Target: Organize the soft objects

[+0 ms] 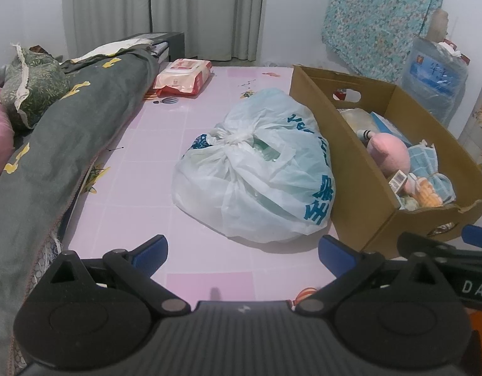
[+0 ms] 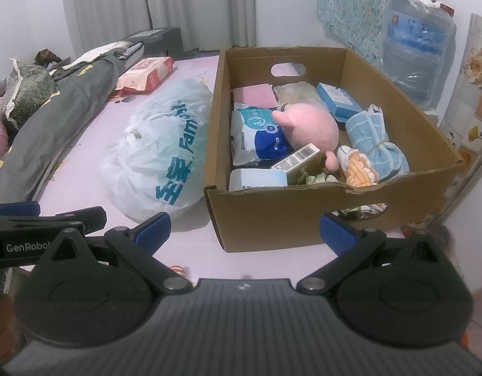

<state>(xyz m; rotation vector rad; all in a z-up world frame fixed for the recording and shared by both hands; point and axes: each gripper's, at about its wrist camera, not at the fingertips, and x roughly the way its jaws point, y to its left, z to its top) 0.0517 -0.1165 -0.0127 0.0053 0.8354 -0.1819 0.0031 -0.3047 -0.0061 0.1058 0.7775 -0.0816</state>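
The box (image 2: pixel 303 213) on the bed (image 1: pixel 153 169) already holds many soft things: a pink plush (image 2: pixel 310 125), a blue towel (image 2: pixel 379 144), tissue packs (image 2: pixel 256 134). The tied bag (image 1: pixel 256 172) lies just beside the box, and a wipes pack (image 1: pixel 184 76) lies further back, so I judge some work is left. The left gripper (image 1: pixel 242 247) and the right gripper (image 2: pixel 244 228) both have fingers wide apart, holding and touching nothing.

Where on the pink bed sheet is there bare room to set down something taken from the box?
Bare pink sheet lies between the grey quilt and the tied plastic bag, and another strip in front of the bag near the left hand-held gripper. The bag touches the cardboard box, leaving no gap. The box interior is crowded.
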